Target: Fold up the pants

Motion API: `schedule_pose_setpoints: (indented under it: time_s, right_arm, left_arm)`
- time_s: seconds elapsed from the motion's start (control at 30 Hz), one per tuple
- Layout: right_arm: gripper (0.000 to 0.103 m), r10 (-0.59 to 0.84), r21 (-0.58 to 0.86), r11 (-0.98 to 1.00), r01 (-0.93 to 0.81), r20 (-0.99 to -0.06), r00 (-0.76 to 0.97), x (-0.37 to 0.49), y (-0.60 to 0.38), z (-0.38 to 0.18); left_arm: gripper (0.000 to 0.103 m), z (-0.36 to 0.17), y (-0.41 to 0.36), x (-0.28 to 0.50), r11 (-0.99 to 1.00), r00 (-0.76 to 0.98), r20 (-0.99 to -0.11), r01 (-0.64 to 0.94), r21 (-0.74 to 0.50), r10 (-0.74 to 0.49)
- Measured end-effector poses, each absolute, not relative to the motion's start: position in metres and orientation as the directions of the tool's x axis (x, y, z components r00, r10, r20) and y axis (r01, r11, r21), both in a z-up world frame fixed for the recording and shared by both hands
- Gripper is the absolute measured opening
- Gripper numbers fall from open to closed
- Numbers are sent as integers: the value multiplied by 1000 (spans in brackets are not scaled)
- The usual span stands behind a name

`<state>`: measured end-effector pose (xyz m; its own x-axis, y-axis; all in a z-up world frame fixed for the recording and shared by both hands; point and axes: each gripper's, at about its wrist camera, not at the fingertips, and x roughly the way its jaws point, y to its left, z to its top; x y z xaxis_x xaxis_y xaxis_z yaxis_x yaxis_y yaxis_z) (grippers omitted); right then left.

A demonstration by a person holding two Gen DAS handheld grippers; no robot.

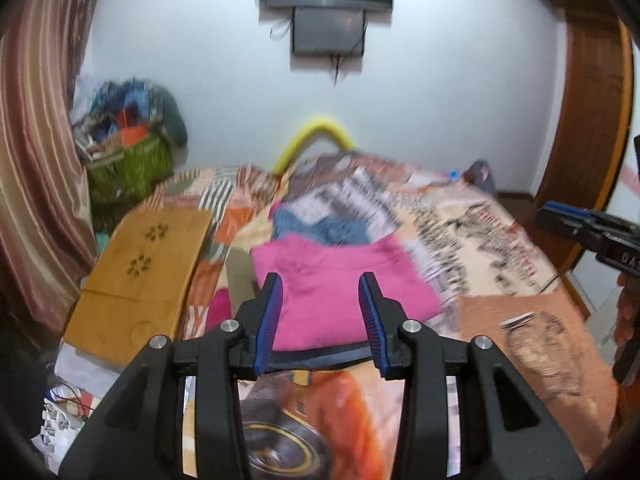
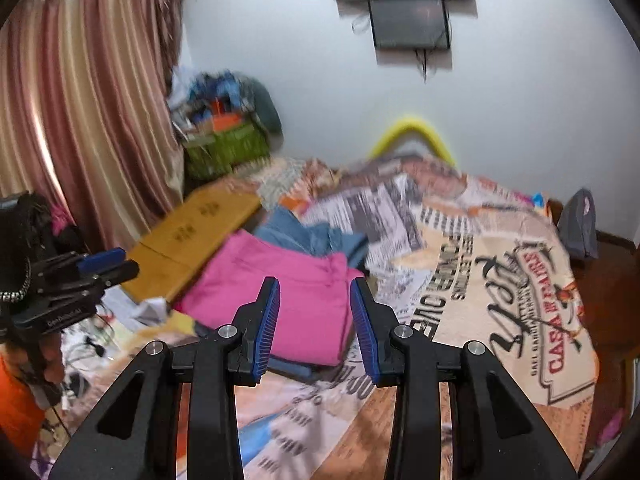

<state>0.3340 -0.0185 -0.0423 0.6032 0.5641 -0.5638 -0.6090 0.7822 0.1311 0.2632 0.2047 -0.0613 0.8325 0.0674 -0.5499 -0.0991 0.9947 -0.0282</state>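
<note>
Both of your grippers hang above the bed with nothing between their blue pads. The left gripper [image 1: 320, 320] has its jaws spread apart, and so does the right gripper [image 2: 314, 326]. The pink pants [image 1: 340, 292] lie folded into a flat rectangle on the printed bedspread [image 1: 500, 240], just right of the wooden board [image 1: 140, 272] that serves here as the landmark. A strip of dark fabric shows under the near edge of the pink pants. Crumpled blue jeans [image 2: 316, 240] sit touching the far edge of the pink pants, also right of the board and a little farther back.

The pink pair looks finished, so the step in hand reads as letting go and pulling away. If another pair is to be folded, your next move calls for reaching past the pink stack to the jeans, pinching the fabric at two separate points and drawing them onto open bedspread without dragging the folded pair out of shape.
</note>
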Motion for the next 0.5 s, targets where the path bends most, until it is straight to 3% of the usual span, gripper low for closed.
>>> schedule_pose_setpoints:
  time_s: [0.27,0.5]
  right_arm:
    - [33,631,93,755,-649,-374,680,230,-59,24]
    - [33,669,81,734,-675,-265,695,166,-82,41]
  left_arm:
    - [53,3,159,159,997,917,-395,-76,-23,61]
    - [58,30,131,85,996,957,-283,-73,-42,58]
